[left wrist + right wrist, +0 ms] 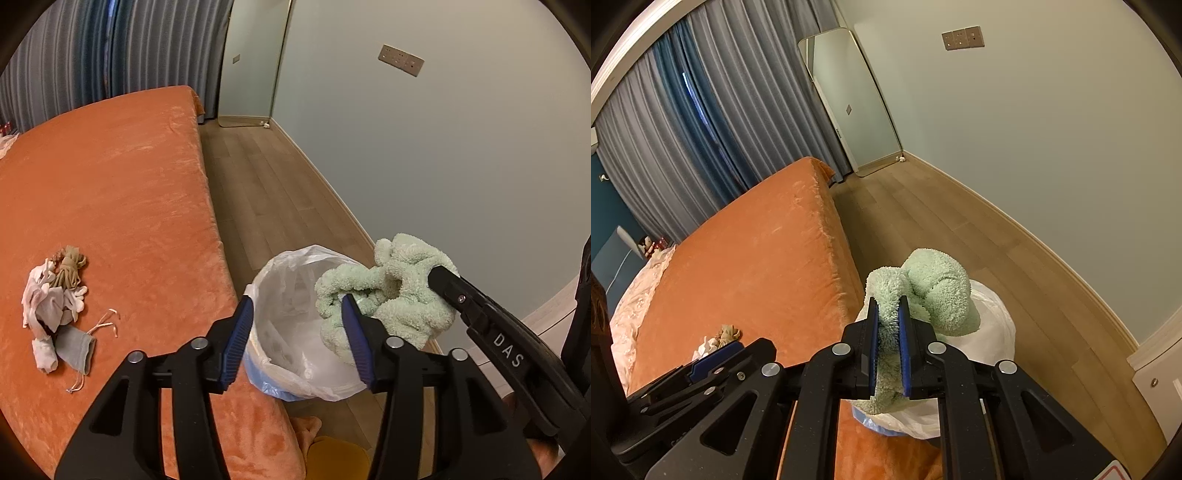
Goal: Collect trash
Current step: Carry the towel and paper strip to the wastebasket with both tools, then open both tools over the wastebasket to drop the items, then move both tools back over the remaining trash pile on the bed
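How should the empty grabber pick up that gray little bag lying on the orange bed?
Probably by its flat gray body, coming straight down from above. The gray pouch lies flat on the orange bed, touching the pile of white rags, so its free lower right edge looks easiest. Its thin drawstrings would likely slip. The left gripper is open and free.
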Available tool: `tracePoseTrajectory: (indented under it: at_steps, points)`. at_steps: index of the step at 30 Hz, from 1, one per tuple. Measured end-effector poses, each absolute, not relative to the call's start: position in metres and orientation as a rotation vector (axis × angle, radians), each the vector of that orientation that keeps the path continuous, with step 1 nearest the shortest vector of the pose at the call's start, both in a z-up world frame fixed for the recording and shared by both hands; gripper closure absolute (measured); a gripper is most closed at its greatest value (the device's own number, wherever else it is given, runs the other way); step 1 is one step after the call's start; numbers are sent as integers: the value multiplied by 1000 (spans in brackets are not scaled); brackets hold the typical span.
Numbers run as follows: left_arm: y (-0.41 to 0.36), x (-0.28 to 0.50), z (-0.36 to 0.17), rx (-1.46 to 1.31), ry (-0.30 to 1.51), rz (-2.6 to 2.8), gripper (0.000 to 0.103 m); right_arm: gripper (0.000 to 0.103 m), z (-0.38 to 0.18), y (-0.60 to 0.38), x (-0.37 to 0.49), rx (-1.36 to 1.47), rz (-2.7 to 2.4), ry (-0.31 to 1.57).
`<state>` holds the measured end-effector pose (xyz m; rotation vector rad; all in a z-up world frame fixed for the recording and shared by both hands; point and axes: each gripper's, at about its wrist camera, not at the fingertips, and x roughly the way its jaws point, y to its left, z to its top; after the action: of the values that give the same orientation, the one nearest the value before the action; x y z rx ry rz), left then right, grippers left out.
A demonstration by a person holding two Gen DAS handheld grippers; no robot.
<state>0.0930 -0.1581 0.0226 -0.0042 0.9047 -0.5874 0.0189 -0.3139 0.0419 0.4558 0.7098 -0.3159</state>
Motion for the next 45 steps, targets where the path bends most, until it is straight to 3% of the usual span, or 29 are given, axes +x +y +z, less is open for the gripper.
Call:
tracePoseTrajectory:
  at_steps: [6, 10, 14, 45]
  points:
    - [-144, 92, 23, -7, 883, -546, 46, 89, 45, -311, 26, 426, -318, 707]
    - [-136, 92, 21, -5, 886, -524, 45, 72, 48, -303, 23, 416, -323, 705]
    - [-124, 92, 20, -22, 891, -502, 45, 66, 52, -293, 22, 379, -319, 709]
    - [18, 90, 21, -157, 870, -285, 43, 44, 51, -156, 31, 220, -169, 780]
